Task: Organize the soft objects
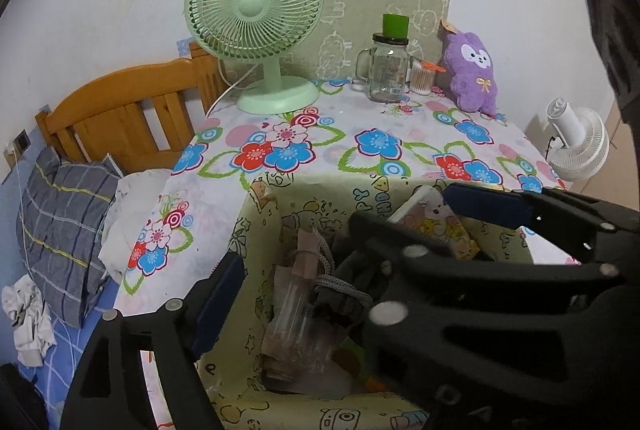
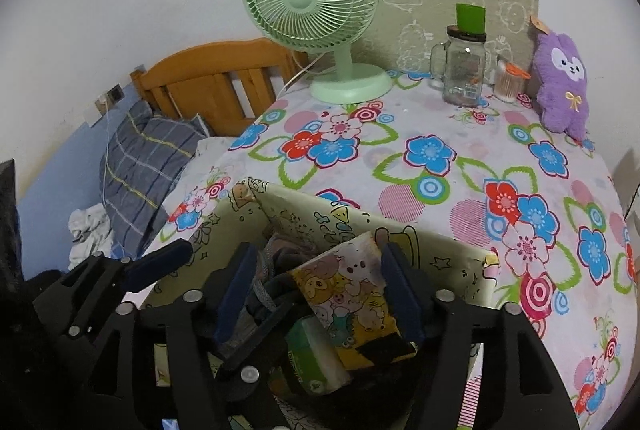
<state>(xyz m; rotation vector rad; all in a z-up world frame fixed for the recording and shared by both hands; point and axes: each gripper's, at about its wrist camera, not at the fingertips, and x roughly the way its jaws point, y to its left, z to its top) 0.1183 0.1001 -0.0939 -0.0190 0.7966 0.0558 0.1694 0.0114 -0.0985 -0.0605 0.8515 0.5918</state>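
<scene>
At the bottom of both wrist views we hover over a cartoon-print fabric bin (image 2: 452,262) standing at the near edge of the desk (image 2: 440,134). Our right hand-held gripper (image 2: 316,294) stands fairly wide, its blue pads either side of a cartoon-print tissue pack (image 2: 352,294) that leans in the bin; whether the pads touch it we cannot tell, though it looks let go. Our left hand-held gripper (image 1: 340,242) is spread wide and empty, one pad on each side of the bin, above grey corded fabric (image 1: 340,286) and a clear plastic wrapper (image 1: 300,322).

We judge the step to be a release: the soft things lie in the bin and both tools can lift clear.

Farther up the frame, on the flowered cloth, stand a green fan (image 2: 312,6) and a glass jar (image 2: 464,70). At the upper right sits a purple plush toy (image 2: 564,82), still outside the bin. It probably comes next, which calls for a reach across the desk and a gentle squeeze round its body.
</scene>
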